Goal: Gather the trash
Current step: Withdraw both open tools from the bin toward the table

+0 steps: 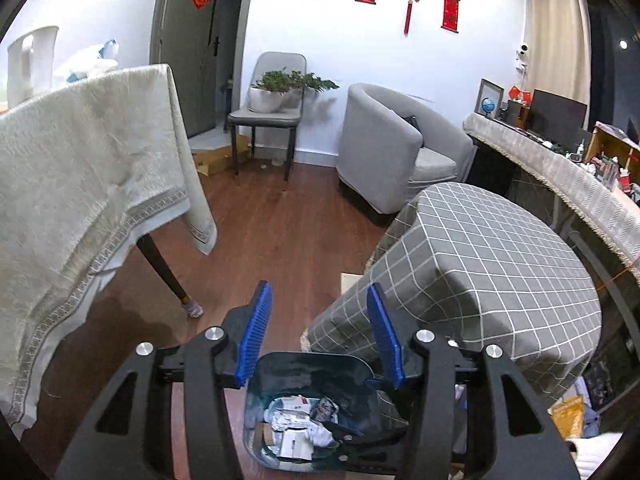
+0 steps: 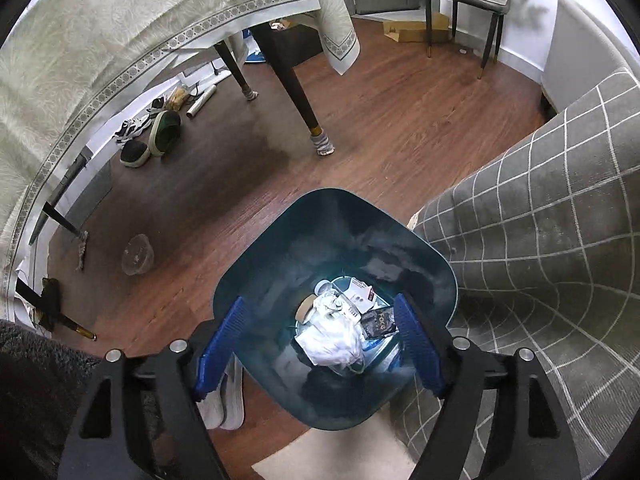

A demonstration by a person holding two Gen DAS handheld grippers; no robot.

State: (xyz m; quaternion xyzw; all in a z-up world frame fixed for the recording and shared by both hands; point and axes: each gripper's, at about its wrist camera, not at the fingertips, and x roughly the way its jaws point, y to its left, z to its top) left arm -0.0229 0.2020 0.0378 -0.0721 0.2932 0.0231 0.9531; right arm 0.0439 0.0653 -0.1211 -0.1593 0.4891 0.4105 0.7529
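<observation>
- Trash (image 2: 334,334) lies at the bottom of a dark teal bin (image 2: 256,276), lower centre of the right wrist view: crumpled white paper, a black packet with pale lettering, a printed white card and a brown round lid.
- In the left wrist view the bin (image 1: 280,368) sits at the bottom centre, with the trash (image 1: 298,426) seen at a slant inside it.
- Right gripper (image 2: 322,338) points steeply down over the bin mouth, blue pads spread wide to either side of the trash, nothing between them and nothing gripped.
- Left gripper (image 1: 320,332) stands partly open above the bin's far rim, its pads apart and empty.
- A dark gripper part shows inside the bin at the lower right of the left wrist view.
- Grey checked cloth (image 2: 540,264) covers a piece of furniture just right of the bin.
- Cream tablecloth (image 2: 120,20) fills the upper left; below it stand table legs (image 2: 298,92) and shoes (image 2: 150,136) on the wood floor (image 2: 400,120).
- A clear bowl (image 2: 138,254) lies on the floor left of the bin.
</observation>
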